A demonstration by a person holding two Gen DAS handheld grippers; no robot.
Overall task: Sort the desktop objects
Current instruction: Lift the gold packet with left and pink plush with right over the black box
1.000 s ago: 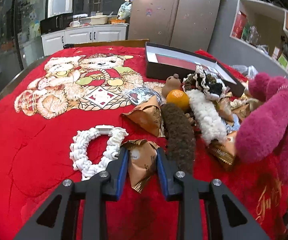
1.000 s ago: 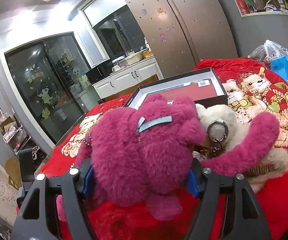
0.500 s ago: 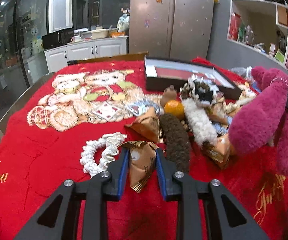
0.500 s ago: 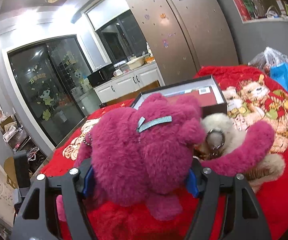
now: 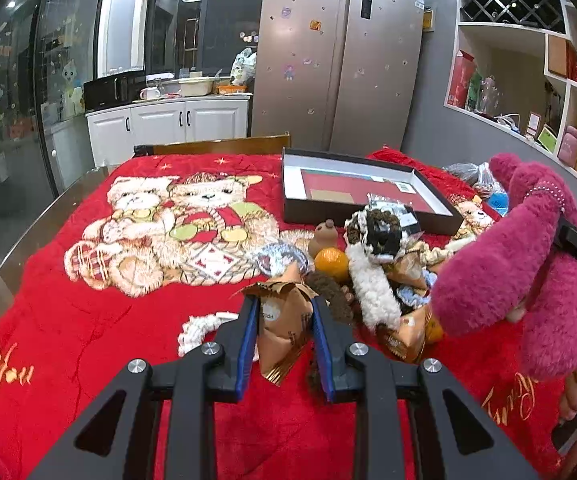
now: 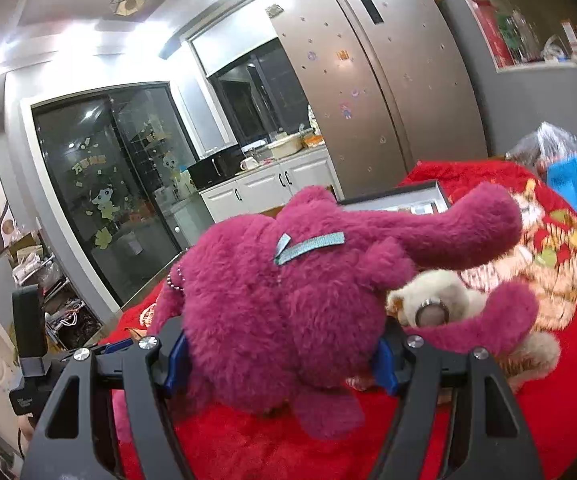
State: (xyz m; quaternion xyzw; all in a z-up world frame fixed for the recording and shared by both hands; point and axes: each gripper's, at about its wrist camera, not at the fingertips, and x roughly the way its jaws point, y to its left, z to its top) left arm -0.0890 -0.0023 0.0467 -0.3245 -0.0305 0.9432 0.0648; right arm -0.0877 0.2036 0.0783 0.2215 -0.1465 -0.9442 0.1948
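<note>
We hold a brown snack packet [image 5: 284,332] pinched in our left gripper [image 5: 284,336] and a pink plush toy [image 6: 288,304] clamped in our right gripper [image 6: 280,356], both lifted above the red tablecloth [image 5: 68,332]. We judge this the carrying step; next, each needs a clear path to the open box [image 5: 300,208] beyond the pile.

Home kitchen: fridge [image 5: 336,56], white cabinets [image 5: 168,124].

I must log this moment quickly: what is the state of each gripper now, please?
Left gripper: closed on the brown snack packet.
Right gripper: closed on the pink plush toy.
</note>
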